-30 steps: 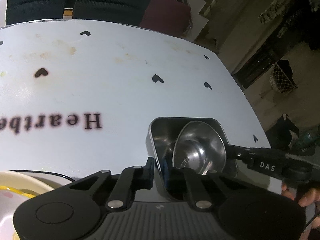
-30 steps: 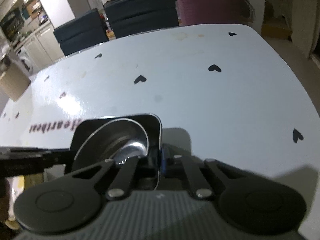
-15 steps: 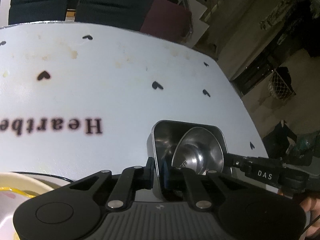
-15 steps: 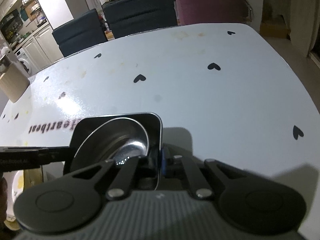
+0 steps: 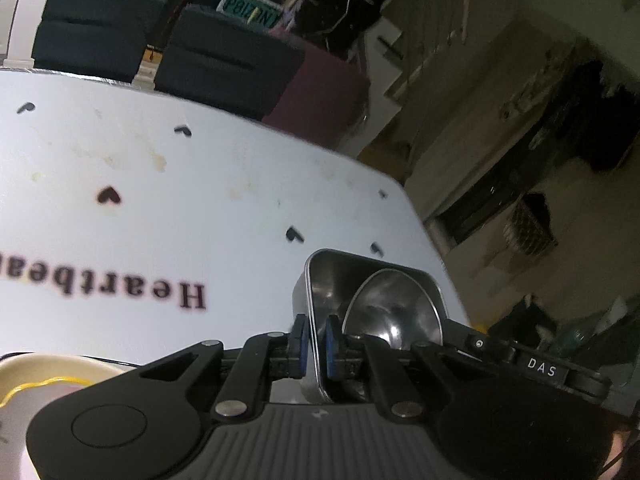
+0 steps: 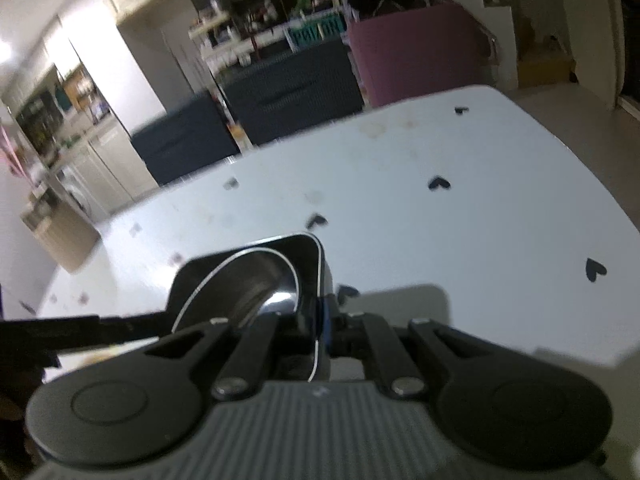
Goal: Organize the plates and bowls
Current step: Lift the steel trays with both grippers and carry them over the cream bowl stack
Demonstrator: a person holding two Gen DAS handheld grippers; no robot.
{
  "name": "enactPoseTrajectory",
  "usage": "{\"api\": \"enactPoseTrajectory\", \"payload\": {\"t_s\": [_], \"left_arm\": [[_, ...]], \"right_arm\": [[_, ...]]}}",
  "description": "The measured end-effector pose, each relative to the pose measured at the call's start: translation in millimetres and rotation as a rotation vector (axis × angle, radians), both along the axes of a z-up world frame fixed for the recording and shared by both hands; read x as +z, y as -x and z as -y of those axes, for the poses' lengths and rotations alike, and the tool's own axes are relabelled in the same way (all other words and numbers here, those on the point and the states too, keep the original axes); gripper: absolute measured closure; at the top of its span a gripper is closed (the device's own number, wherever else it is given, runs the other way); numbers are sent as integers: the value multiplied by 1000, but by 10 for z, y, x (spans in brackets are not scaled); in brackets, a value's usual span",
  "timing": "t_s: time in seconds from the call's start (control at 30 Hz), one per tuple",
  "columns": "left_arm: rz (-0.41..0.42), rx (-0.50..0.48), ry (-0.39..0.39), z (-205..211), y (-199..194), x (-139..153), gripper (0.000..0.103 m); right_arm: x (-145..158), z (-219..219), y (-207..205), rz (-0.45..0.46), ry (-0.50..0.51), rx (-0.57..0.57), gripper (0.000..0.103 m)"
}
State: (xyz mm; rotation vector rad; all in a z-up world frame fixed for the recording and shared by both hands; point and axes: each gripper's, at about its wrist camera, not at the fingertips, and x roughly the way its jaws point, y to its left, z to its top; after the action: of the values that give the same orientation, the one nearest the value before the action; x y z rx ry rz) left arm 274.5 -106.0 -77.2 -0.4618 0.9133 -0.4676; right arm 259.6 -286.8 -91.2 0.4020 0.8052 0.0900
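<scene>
Steel tray [image 5: 320, 276]: rectangular, rounded corners, polished metal with a thin bright rim; held between the two grippers above the near right part of the table, one short wall to each. Steel bowl [image 5: 394, 308]: round, polished, lying tilted inside the tray and leaning toward its right end; seen from the right wrist as a bright-rimmed curve with a highlight low in its basin [image 6: 256, 288]. Left gripper [image 5: 314, 346]: black fingers with blue pads, clamped on the tray's left wall, one pad outside and one inside. Right gripper [image 6: 320, 328]: black, blue pad just visible, clamped likewise on the tray's right wall [image 6: 318, 280]; from the left wrist its body shows at the tray's far side, marked "DAS" [image 5: 540, 366]. Table [image 5: 200, 208]: white top, printed with small black hearts and the word "Heartbeat" in dark serif letters, reading upside down; several faint brownish stains toward its far edge; the tray's shadow falls on it below the right gripper. Cream dish [image 5: 36, 380]: pale rim with a yellow wavy line, at the lower left corner of the left wrist view, partly hidden by the gripper body. Chairs [image 5: 216, 60]: two dark upholstered backs at the table's far side, a maroon one [image 5: 328, 96] beside them. Background: kitchen cabinets and cluttered shelves [image 6: 256, 40], dim and blurred.
</scene>
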Motion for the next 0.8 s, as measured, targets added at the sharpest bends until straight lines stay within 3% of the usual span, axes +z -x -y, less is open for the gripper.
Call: {"api": "enactPoseTrajectory", "payload": {"t_s": [0.43,0.8], "left_arm": [[93,93,125,-813,588,442,95],[112,169,165,-1426,1004,392,95]], "right_arm": [[322,-326,243,167,-148,37,98],[278,-582,414,195,-215,93,97]]}}
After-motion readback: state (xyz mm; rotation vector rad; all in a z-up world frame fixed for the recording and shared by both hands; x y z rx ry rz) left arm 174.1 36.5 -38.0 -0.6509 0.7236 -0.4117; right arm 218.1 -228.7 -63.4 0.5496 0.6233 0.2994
